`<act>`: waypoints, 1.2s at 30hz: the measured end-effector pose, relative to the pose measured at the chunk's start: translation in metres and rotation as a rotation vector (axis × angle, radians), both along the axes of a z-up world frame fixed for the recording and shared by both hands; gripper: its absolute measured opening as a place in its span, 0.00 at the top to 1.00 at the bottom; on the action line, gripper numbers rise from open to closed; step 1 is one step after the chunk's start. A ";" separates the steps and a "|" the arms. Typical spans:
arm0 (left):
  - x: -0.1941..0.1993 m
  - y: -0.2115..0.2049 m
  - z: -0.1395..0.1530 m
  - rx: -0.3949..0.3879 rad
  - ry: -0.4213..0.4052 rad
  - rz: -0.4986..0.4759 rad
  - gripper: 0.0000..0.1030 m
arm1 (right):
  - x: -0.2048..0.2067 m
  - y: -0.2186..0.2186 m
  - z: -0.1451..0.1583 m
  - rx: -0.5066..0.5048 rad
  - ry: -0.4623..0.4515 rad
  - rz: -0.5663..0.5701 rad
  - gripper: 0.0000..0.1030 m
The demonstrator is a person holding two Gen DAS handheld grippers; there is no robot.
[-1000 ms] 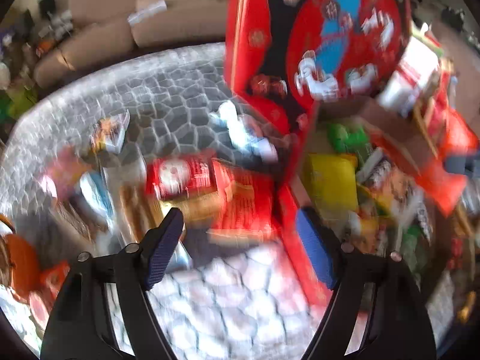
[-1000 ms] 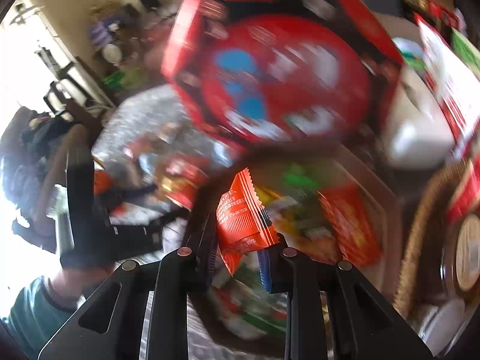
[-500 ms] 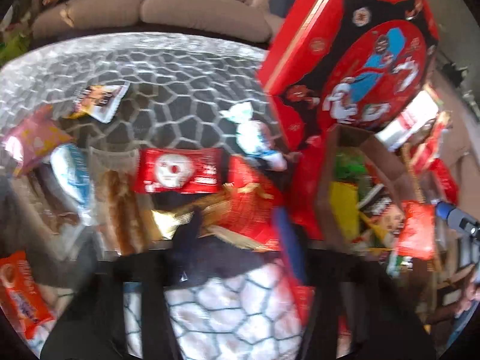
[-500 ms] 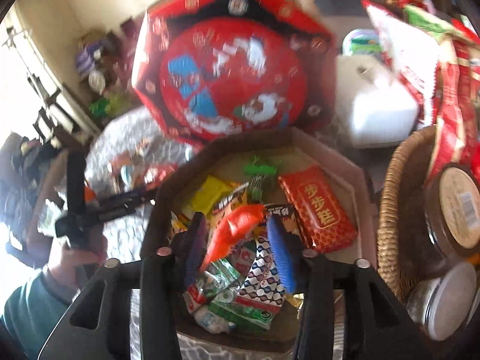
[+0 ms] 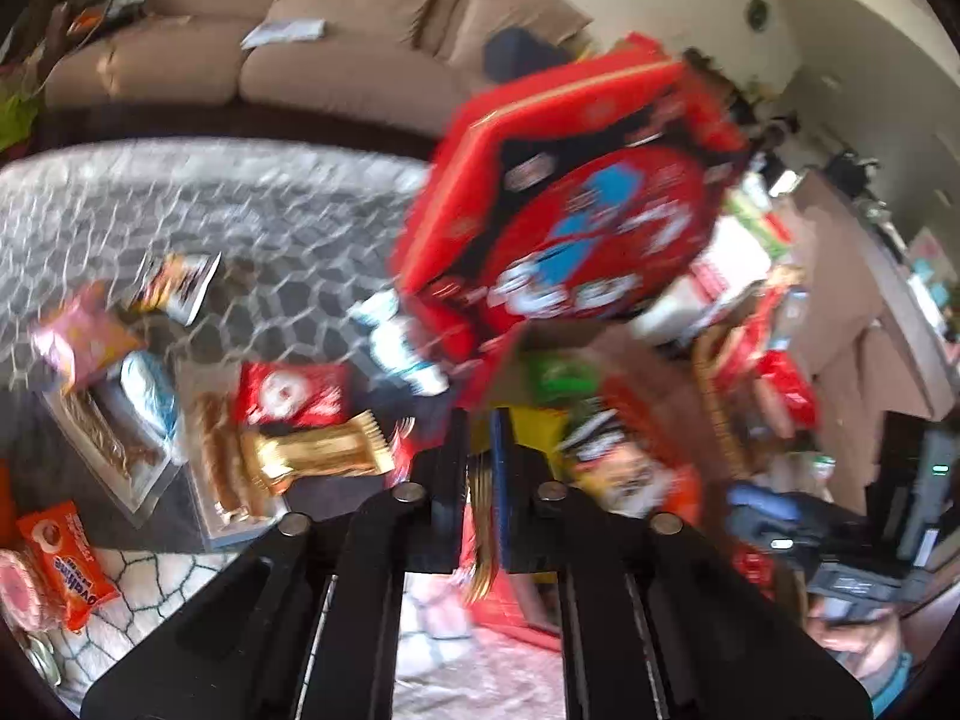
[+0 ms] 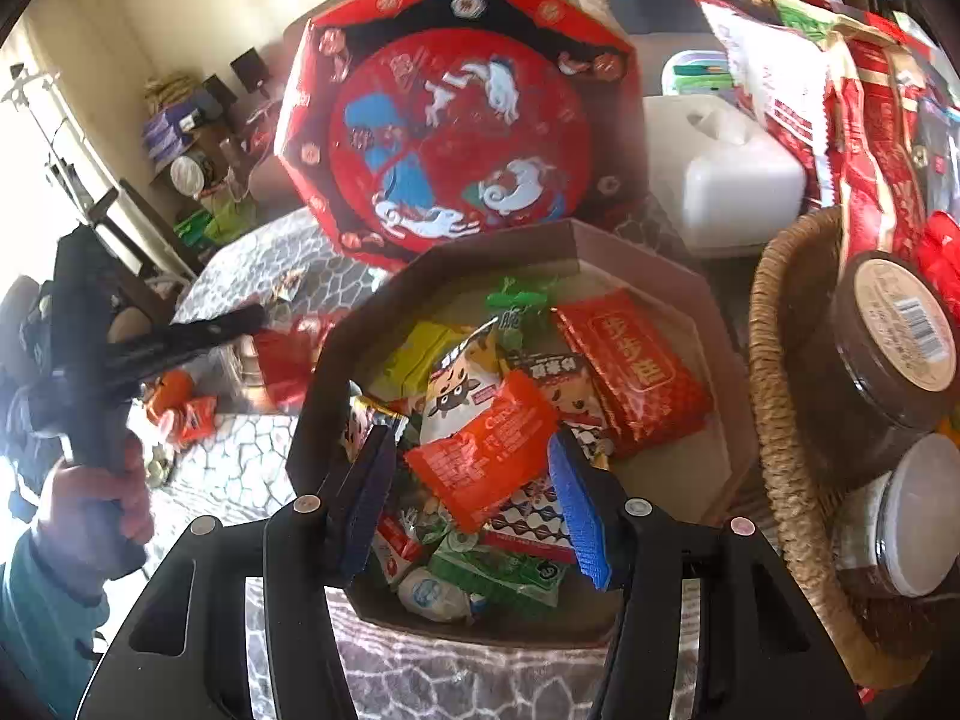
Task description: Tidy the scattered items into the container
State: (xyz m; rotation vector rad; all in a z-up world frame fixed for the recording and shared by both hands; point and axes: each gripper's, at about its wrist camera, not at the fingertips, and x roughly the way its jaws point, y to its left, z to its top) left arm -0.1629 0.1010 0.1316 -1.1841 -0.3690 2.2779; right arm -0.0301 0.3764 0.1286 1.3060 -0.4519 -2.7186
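Here the right gripper (image 6: 474, 501) hangs with jaws spread, holding nothing, above the orange snack packet (image 6: 489, 447) lying atop the pile in the octagonal box (image 6: 729, 420), while the left gripper (image 5: 480, 483) pinches a red wrapper (image 5: 483, 546) near the gold bar (image 5: 318, 456).

Right gripper (image 6: 474, 498): jaws spread wide, blue pads (image 6: 579, 510) well apart, nothing between them touching either pad. Left gripper (image 5: 478, 480): jaws nearly closed, pinching a thin red-and-gold packet (image 5: 480, 546) that hangs down between them; view is motion-blurred. In the right wrist view, the left hand (image 6: 96, 501) is wrapped around the left gripper's black handle, a teal sleeve at the wrist, with the tool reaching out level to the right.
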 end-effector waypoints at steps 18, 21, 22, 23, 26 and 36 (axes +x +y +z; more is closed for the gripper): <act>0.104 0.014 0.004 -0.302 0.061 0.090 0.17 | 0.057 -0.030 0.006 0.014 -0.001 0.090 0.29; 0.128 -0.020 -0.019 -0.291 -0.003 0.166 0.00 | 0.062 -0.059 -0.003 -0.025 0.000 0.119 0.08; 0.136 -0.031 -0.027 -0.289 -0.026 0.192 0.00 | 0.064 -0.068 -0.006 -0.032 0.000 0.121 0.00; 0.143 -0.040 -0.035 -0.294 -0.046 0.214 0.00 | 0.066 -0.077 -0.010 -0.032 -0.002 0.119 0.00; 0.159 -0.059 -0.058 -0.308 -0.091 0.258 0.00 | 0.069 -0.103 -0.021 0.000 -0.013 0.111 0.00; 0.176 -0.094 -0.100 -0.373 -0.075 0.347 0.00 | 0.066 -0.158 -0.076 0.088 -0.039 0.046 0.00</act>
